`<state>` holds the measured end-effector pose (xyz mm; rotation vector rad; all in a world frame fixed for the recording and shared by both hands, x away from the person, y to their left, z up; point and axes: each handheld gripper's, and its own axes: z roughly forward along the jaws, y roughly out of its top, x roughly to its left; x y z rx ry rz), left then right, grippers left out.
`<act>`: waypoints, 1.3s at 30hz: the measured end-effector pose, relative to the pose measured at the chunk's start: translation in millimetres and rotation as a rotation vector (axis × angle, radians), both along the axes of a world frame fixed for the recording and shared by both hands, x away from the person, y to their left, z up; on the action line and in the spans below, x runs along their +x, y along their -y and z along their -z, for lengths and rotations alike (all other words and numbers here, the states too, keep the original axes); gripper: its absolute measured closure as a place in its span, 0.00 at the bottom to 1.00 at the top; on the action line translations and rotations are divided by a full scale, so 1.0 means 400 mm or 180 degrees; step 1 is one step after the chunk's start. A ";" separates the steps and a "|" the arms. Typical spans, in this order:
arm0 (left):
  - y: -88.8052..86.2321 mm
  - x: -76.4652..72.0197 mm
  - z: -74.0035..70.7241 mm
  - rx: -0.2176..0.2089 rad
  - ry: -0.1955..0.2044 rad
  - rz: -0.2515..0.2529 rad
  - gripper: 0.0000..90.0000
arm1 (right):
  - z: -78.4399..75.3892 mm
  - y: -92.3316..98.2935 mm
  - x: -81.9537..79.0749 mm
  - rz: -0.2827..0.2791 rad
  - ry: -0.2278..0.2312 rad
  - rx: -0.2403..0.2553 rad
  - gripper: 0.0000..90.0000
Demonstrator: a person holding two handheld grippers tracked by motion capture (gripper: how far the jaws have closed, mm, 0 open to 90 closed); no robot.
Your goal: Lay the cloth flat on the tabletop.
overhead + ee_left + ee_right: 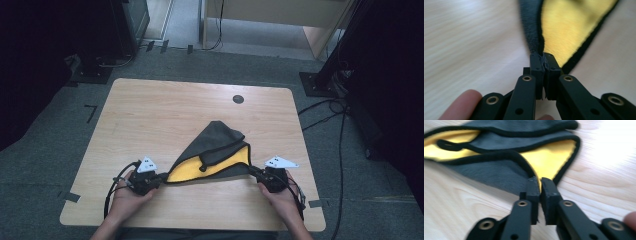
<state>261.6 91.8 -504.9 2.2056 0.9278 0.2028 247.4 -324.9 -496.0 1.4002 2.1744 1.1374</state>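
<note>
Cloth, grey outside and yellow inside with black edging, lies on the near half of the table in the high view, stretched between both grippers. Left gripper clamps the cloth's left corner; right gripper clamps its right corner. Each gripper is held in a hand.

Left gripper view: jaws of the left gripper are closed on a cloth corner.

Right gripper view: jaws of the right gripper pinch a corner of the cloth.

Dim high view – gripper views blurred, glare top right
</note>
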 end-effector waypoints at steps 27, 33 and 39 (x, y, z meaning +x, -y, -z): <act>0.125 0.122 0.008 0.0216 0.0293 -0.0444 0.95 | 0.040 -0.345 0.122 -0.0843 0.0028 -0.0061 0.59; 0.066 0.118 0.010 0.0041 0.0091 -0.0435 0.97 | 0.032 -0.317 0.144 -0.0694 0.0023 -0.0004 0.98; -0.008 0.101 0.004 0.0073 0.0041 -0.0577 0.97 | -0.038 -0.204 0.175 -0.0217 0.0267 0.0275 0.98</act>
